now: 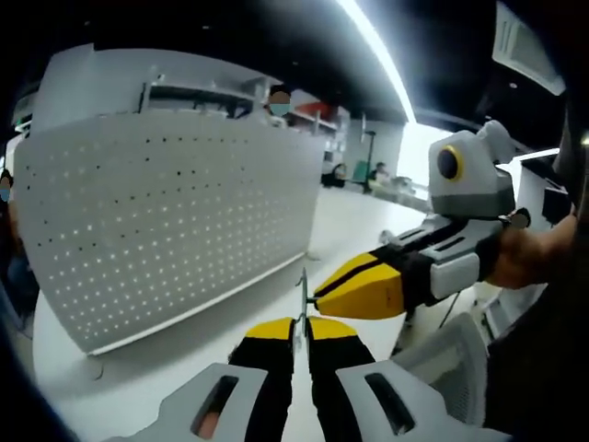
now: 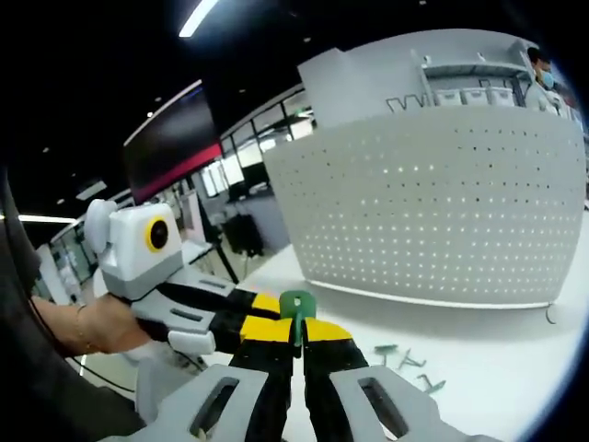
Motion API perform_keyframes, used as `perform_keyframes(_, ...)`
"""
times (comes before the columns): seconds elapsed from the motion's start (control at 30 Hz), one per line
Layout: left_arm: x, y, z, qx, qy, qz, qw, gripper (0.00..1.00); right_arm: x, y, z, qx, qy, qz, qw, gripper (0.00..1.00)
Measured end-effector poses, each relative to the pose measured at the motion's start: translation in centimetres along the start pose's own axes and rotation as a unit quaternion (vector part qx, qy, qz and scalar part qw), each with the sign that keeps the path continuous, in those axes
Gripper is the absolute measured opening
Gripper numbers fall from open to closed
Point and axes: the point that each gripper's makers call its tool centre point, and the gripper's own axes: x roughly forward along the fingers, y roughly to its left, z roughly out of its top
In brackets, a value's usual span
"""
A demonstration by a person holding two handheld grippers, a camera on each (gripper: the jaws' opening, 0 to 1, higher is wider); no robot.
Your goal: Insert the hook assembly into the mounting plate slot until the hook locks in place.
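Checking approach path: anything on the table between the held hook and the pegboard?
In the left gripper view, bare white table lies between the hook and pegboard. The right gripper view shows loose hooks off to one side.

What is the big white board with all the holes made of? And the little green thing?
The board looks like painted sheet metal: thin, smooth, matte white, with neat rows of punched holes, though it could be plastic. The hook, pinched in the right gripper, looks like green-coated metal or plastic; it's too small to tell.
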Motion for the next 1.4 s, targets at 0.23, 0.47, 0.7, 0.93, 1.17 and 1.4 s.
perform_keyframes(0.23,-0.1,0.1,0.2,0.016,-0.006,0.007,0.9998,0.03,0.1,0.1,0.2,-0.004,-0.003,0.002,1.0,0.01)
perform_keyframes(0.47,-0.2,0.2,0.5,-0.004,-0.01,0.008,0.9999,0.03,0.0,0.1,0.5,-0.011,-0.009,0.001,0.9999,0.01)
perform_keyframes(0.7,-0.3,0.3,0.7,-0.034,-0.015,0.011,0.9993,0.02,-0.1,0.5,0.9,-0.033,-0.017,0.008,0.9993,0.04)
perform_keyframes(0.93,-0.6,1.0,0.4,-0.067,-0.018,0.023,0.9973,0.02,-0.5,0.6,1.3,-0.023,-0.03,0.009,0.9992,0.07)
perform_keyframes(1.17,-0.8,1.5,0.7,-0.128,-0.04,0.022,0.9907,0.02,-0.9,0.4,2.2,-0.008,-0.054,0.001,0.9985,0.07)
perform_keyframes(1.4,-1.0,1.4,1.4,-0.151,-0.055,0.016,0.9869,0.02,-0.9,0.8,2.7,-0.009,-0.07,0.002,0.9975,0.07)
